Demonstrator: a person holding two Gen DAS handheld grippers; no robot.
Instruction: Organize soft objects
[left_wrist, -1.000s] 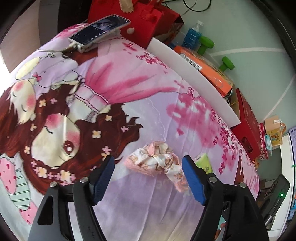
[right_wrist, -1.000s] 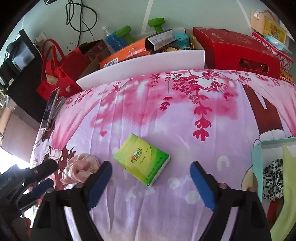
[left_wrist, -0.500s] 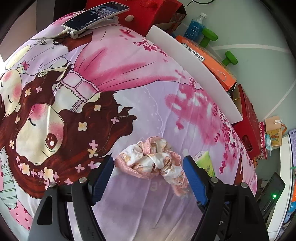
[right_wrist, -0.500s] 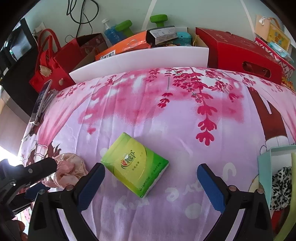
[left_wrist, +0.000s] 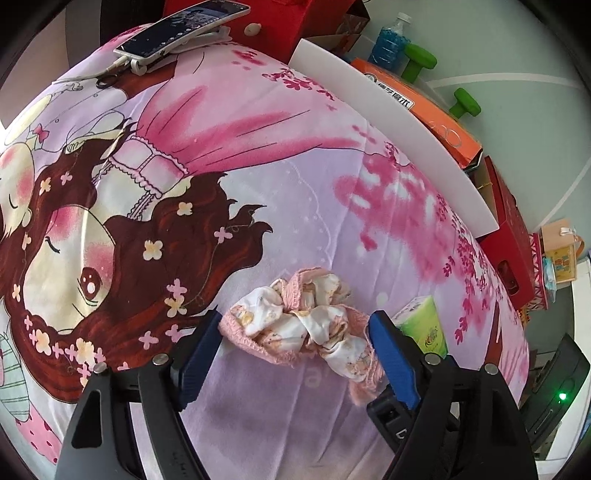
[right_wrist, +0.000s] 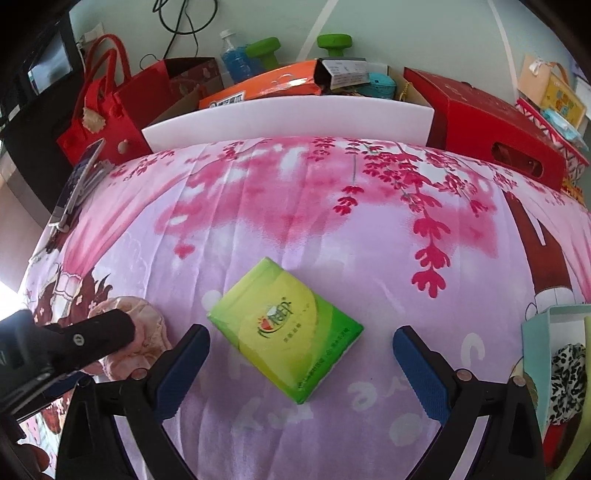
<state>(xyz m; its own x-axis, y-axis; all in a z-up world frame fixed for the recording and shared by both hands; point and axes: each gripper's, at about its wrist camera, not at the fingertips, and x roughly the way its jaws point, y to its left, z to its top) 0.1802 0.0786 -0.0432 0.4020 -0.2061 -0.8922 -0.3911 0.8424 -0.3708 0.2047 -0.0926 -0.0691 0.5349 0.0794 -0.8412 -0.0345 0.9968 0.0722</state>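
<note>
Both grippers are lining up pickups on the bedsheet (right_wrist: 295, 221): left gripper (left_wrist: 295, 350) opening around the scrunchie (left_wrist: 303, 325), right gripper (right_wrist: 299, 354) gaping, straddling the tissue pack (right_wrist: 284, 328); next, probably closing.

The bedsheet (left_wrist: 280, 206) is pale lilac, printed with a cartoon girl whose dark brown hair carries cream and pink flowers; magenta blossom sprays spread toward one o'clock. On it, the scrunchie (left_wrist: 306, 321) mixes salmon-pink knit edging with white cloth bearing small tan and yellow prints. At three o'clock from it lies the tissue pack (right_wrist: 284, 328), bright lime green shading to yellow, with a red-and-green logo. Both grippers have black frames and blue pads (right_wrist: 421, 373). Beyond the white board (right_wrist: 288, 118) sit an orange box (right_wrist: 266, 86), red bags (right_wrist: 110, 107), a red carton (right_wrist: 491, 118), green dumbbells (left_wrist: 419, 61) and a blue-filled bottle (left_wrist: 388, 42). At four o'clock in the right wrist view, black-and-white leopard-spot fabric (right_wrist: 565, 380) sits in a pale teal box (right_wrist: 532, 354).
</note>
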